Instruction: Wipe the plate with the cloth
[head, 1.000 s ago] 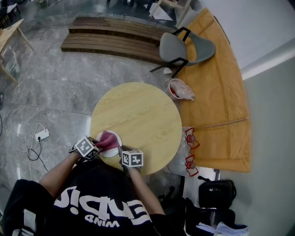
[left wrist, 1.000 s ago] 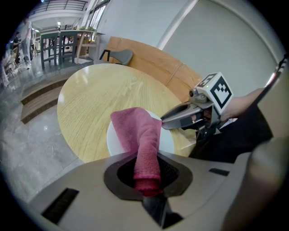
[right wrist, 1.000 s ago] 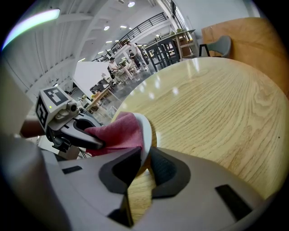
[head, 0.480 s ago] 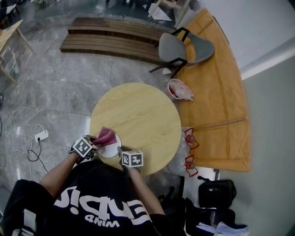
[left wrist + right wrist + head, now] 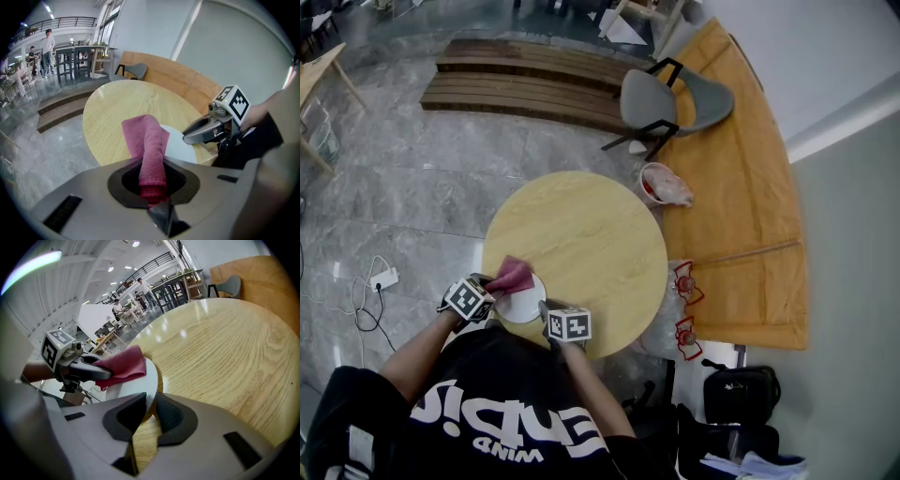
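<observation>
on the round pale wooden table, at its 7 o'clock edge, the right gripper is pinching the 4 o'clock rim of the small white round plate while the left gripper is clamping the folded pink cloth, which is draping over the plate's 11 o'clock rim.

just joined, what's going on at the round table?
A person is working with two handheld grippers at a round wooden table. The right gripper is clamped on the near rim of a white plate, steadying it. The left gripper is shut on a rolled pink cloth, whose free end lies over the plate's far-left edge. The wiping looks to be under way; no dirt shows on the bare part of the plate.
</observation>
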